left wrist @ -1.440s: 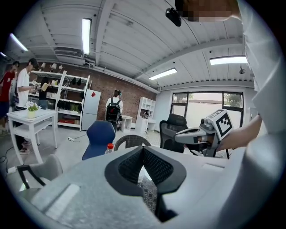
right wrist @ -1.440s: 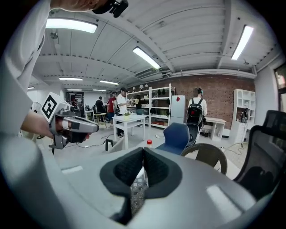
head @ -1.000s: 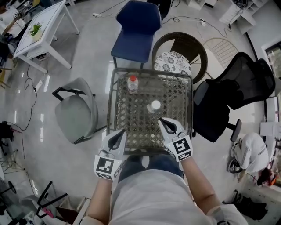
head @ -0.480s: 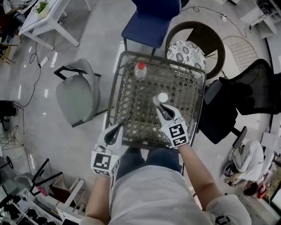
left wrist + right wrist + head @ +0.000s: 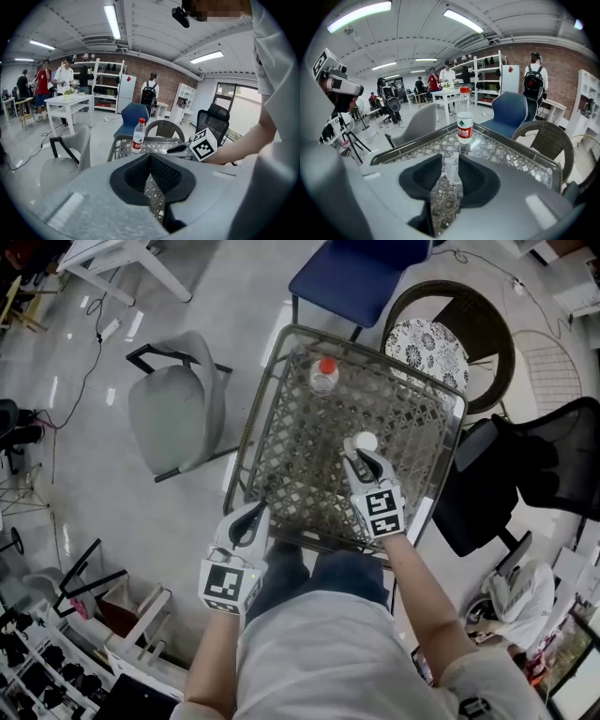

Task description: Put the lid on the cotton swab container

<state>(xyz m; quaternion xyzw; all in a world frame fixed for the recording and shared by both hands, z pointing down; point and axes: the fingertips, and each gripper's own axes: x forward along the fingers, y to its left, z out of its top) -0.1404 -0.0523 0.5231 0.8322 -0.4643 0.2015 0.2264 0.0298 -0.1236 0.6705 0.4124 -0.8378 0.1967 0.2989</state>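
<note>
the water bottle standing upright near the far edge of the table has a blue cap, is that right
No, the cap is red, not blue; the right gripper view shows it plainly. The water bottle does stand upright near the far edge of the table.

A red-capped bottle (image 5: 323,375) stands upright near the far edge of the lattice-topped table (image 5: 298,457). Beyond the table are a blue chair (image 5: 361,273) and a wicker chair (image 5: 489,338) with a patterned cushion (image 5: 427,348). A grey chair (image 5: 173,413) stands to its left, a black office chair (image 5: 544,465) to its right.
</note>
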